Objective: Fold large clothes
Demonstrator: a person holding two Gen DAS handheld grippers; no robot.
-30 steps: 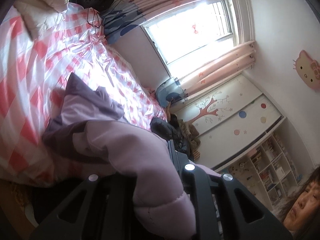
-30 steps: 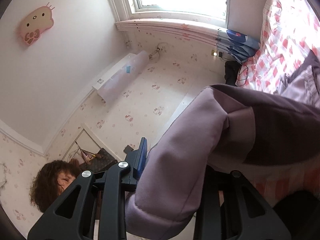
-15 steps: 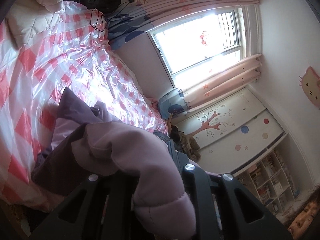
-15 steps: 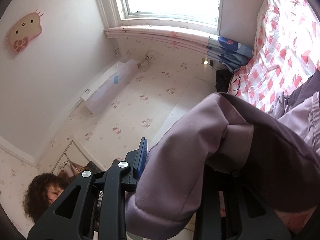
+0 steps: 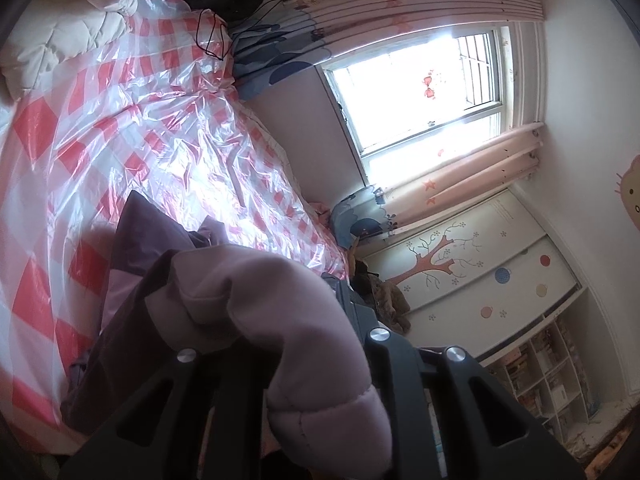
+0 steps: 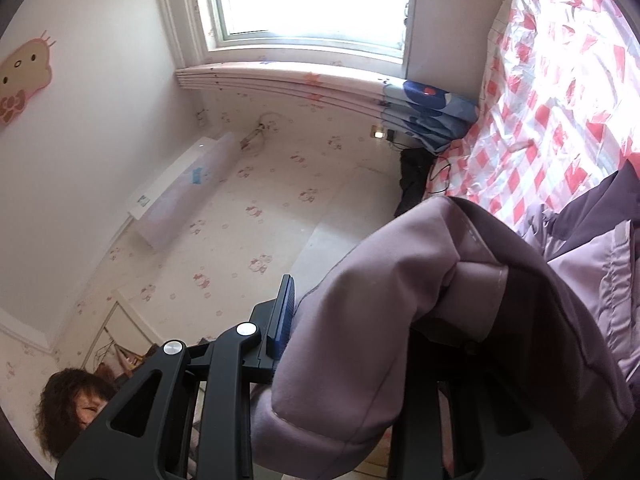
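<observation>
Both tools travel sideways across the room since earlier. One lilac padded jacket (image 5: 256,312) drapes over the bed (image 5: 120,128) at nine o'clock, two cuffs clamped: left tool (image 5: 304,360), right tool (image 6: 352,344).

A child's bedroom in a home. A bed (image 5: 120,128) covered by a red-and-white checked plastic sheet stands below a bright window (image 5: 420,92) with pink star-print curtains (image 5: 460,180). A cartoon-cat decoration (image 6: 22,76) hangs on the white wall, and small cat motifs pattern the wallpaper (image 6: 248,216). A wardrobe (image 5: 472,264) with a painted tree and coloured dots adjoins open shelves (image 5: 548,376) packed with books. A wall-mounted air conditioner (image 6: 180,192) completes the furnishings.
</observation>
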